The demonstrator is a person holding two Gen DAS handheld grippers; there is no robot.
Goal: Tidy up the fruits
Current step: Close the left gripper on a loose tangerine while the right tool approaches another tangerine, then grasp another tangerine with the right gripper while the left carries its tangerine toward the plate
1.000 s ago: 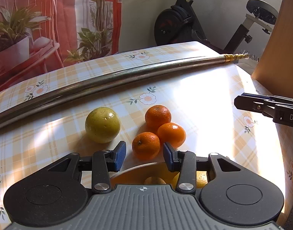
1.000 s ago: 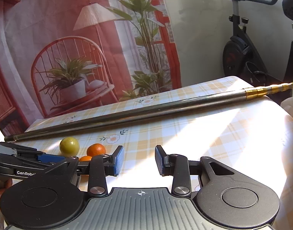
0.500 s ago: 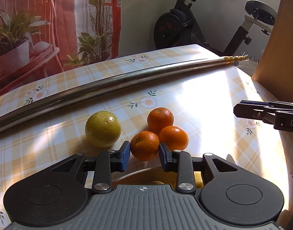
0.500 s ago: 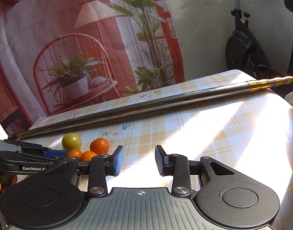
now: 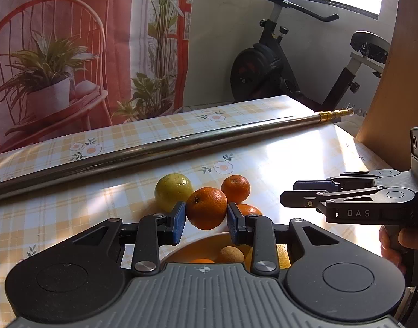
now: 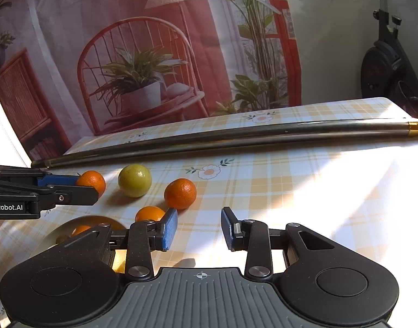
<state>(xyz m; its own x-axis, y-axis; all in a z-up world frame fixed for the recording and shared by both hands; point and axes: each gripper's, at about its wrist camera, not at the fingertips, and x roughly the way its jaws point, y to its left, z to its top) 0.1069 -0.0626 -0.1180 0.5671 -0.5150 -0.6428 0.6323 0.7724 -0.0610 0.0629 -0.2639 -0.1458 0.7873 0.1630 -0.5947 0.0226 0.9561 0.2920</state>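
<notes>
My left tongs (image 5: 206, 216) clamp an orange (image 5: 206, 208) above the bowl (image 5: 181, 251); right tongs (image 6: 199, 228) wide, empty. Desk (image 6: 304, 191) has a sunlit checked floral cloth with a metal pole (image 6: 236, 136) across it, lime (image 6: 135, 180) and two oranges loose. Exercise bike (image 5: 277, 63) and printed curtain (image 6: 99, 54) behind.

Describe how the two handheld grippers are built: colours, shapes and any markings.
Both are black, with scissor-like linkage arms on silver pivot screws, round housings either side of a ribbed grey plate bearing a crosshair mark, and blue finger pads. The left gripper reads "enRobot.AI" on its side in the right wrist view; the right gripper reads "DAS" in the left wrist view.
</notes>
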